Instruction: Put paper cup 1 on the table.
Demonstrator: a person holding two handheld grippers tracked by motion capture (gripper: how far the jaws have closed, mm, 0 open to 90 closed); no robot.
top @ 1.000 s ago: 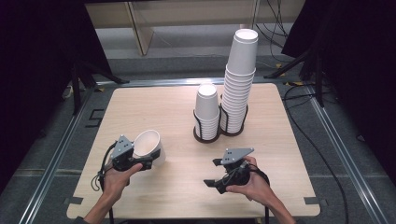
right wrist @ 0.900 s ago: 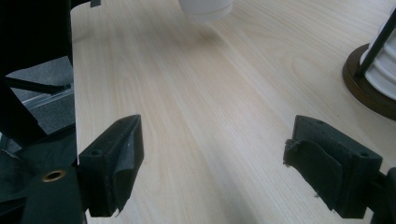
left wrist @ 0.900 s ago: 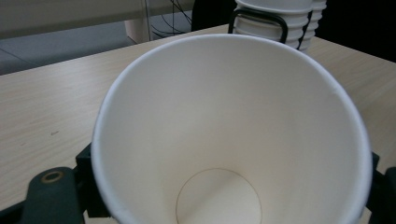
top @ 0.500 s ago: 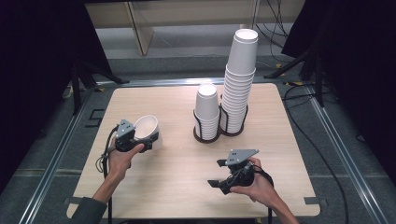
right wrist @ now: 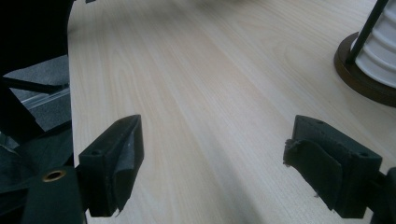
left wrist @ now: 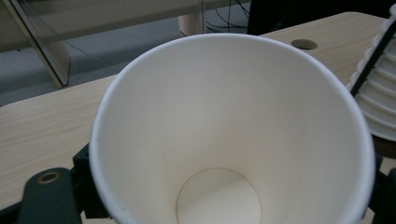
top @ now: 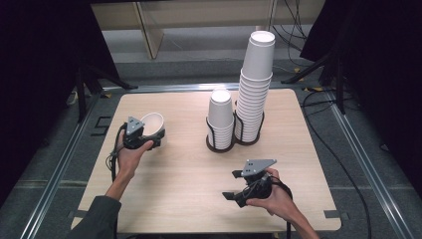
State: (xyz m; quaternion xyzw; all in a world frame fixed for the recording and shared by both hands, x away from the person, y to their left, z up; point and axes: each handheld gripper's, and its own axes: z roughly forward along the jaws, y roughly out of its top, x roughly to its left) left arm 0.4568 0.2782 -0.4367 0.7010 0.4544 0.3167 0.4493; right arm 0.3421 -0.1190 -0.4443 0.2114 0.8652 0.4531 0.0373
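Note:
A white paper cup sits mouth-up between the jaws of my left gripper on the left part of the table. In the left gripper view the cup spreads wide between the black fingers, which still touch its wall. These jaws have just been opening a little, with the cup still between them. I cannot tell whether its base rests on the wood. My right gripper hovers low near the front right, open, with bare table between its pads.
Two black wire holders stand at mid-table: a short cup stack and a tall one right beside it. The wooden table has rounded corners and a metal frame around it. Cables trail off to the right.
My left hand has carried the cup away from the person, farther onto the table. The right hand has kept still.

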